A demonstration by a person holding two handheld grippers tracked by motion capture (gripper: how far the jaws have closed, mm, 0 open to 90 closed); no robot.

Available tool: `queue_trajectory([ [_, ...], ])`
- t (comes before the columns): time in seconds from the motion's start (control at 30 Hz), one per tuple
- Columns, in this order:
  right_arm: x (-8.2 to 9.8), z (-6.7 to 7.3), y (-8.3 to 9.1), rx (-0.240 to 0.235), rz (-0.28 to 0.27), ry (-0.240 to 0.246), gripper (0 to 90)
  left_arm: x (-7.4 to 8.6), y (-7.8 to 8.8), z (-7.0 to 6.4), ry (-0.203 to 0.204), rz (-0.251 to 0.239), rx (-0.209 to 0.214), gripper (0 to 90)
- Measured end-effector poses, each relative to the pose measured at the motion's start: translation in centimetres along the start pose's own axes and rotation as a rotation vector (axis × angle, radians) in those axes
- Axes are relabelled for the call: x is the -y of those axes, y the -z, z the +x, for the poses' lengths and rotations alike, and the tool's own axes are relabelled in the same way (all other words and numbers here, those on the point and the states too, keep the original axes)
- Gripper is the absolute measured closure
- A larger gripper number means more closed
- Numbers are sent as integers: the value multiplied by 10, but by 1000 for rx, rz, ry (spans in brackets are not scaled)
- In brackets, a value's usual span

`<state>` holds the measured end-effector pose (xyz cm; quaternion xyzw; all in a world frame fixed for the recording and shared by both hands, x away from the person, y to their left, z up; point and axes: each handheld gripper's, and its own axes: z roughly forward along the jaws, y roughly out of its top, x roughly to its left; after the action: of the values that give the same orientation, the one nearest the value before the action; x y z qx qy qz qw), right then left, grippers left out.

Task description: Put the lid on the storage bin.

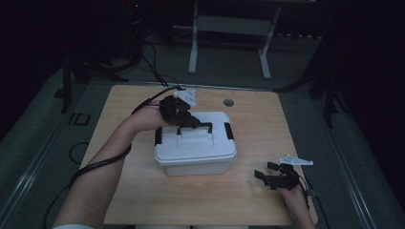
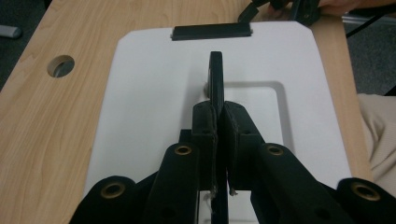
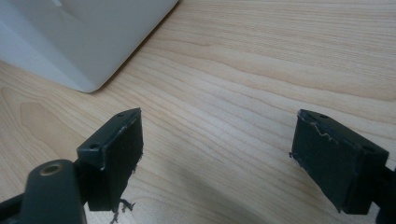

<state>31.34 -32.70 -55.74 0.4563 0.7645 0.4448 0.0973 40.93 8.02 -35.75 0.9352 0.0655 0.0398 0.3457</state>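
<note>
Gripping the black handle (image 2: 216, 79) of the white box (image 1: 196, 143), the left gripper (image 1: 188, 120) has its jaws pressed together on that thin bar, which stands up on edge out of the recess in the lid (image 2: 154, 93) (the left gripper view looks straight along it). The box sits near the middle of the wooden table (image 1: 258, 114), lid on, with a black latch (image 1: 229, 130) at its right end and another (image 1: 158, 136) at its left; both look folded down against the lid, though the dim light makes that hard to confirm.

The right gripper (image 1: 265, 171) rests low over the table at the near right, well apart from the box, its jaws spread wide with nothing between them; its own view shows bare wood and one corner of the box (image 3: 84, 42) beyond.

As a judgement, the work is at an early stage: the handle has been raised and caught, but the box is not clearly lifted off the table and the lid is not opened. What is left depends on the aim, either carrying the box by its handle or releasing the latches, for which the free right gripper seems available.
</note>
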Motion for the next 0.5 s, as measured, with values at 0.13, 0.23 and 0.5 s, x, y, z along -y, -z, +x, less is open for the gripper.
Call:
queue_trajectory([
  [0.13, 1, 1, 0, -4, 0, 0, 163, 2, -6, 4, 7, -1, -4, 832],
  [0.23, 1, 1, 0, -9, 8, 0, 163, 2, -8, 7, 13, -6, 4, 829],
  [0.5, 2, 1, 0, -12, 10, 0, 164, 2, -16, 10, 15, 11, 5, 829],
])
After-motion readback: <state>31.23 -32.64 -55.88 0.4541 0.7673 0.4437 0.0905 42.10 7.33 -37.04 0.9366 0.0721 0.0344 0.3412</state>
